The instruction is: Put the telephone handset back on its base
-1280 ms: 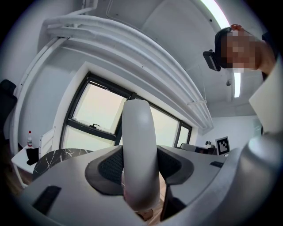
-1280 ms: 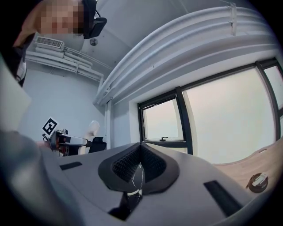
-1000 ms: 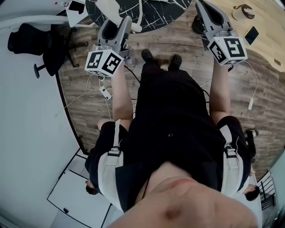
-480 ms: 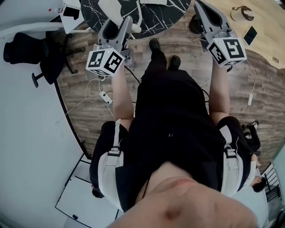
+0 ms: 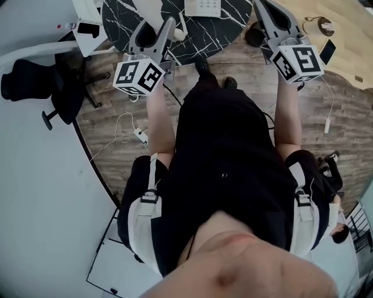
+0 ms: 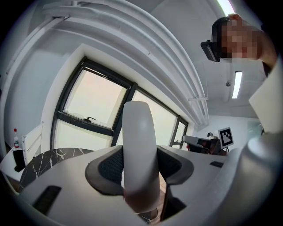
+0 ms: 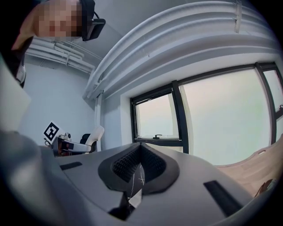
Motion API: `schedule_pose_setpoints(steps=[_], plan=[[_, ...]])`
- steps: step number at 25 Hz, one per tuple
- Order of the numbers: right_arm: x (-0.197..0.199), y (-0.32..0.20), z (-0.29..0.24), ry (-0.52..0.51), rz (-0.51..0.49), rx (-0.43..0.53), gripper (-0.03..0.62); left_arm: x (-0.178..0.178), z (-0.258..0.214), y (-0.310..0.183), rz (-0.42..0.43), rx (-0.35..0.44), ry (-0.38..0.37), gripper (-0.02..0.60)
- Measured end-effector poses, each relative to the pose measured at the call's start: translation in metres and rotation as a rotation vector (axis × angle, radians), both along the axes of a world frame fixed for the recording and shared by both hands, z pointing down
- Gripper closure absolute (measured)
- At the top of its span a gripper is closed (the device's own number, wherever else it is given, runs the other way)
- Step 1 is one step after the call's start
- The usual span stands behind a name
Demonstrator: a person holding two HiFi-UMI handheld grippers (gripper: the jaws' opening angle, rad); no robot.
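Handset (image 6: 139,132) clamped upright in L tongs (image 6: 140,170), R tongs (image 7: 140,164) pressed together, base (image 5: 202,6) on marble table (image 5: 230,26)

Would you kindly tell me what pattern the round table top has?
The round table top is black with white marble veins, clearest in the head view.

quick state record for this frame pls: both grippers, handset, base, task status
left gripper: shut on the handset
handset: white, upright between the jaws, off its base
right gripper: jaws together, nothing between them
base: white, keypad showing, on the marble table, partly cut off by the top edge of the head view
person: standing, both grippers held out towards the marble table
task status: handset not yet on the base
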State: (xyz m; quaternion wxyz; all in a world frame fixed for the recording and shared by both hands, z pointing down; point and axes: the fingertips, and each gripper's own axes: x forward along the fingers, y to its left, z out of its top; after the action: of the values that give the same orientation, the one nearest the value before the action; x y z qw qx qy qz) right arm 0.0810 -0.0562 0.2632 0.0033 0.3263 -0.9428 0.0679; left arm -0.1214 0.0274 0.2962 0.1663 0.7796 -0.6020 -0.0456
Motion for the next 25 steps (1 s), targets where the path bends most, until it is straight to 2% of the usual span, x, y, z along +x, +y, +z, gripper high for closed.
schedule_pose_setpoints(steps=[14, 25], plan=[[-0.050, -0.035, 0.011, 0.033, 0.075, -0.019, 0.565, -0.040, 0.029, -0.058, 0.115, -0.063, 0.023, 0.357], [-0.068, -0.029, 0.043, 0.066, 0.098, -0.087, 0.565, -0.043, 0.064, -0.077, 0.183, -0.151, 0.041, 0.357]])
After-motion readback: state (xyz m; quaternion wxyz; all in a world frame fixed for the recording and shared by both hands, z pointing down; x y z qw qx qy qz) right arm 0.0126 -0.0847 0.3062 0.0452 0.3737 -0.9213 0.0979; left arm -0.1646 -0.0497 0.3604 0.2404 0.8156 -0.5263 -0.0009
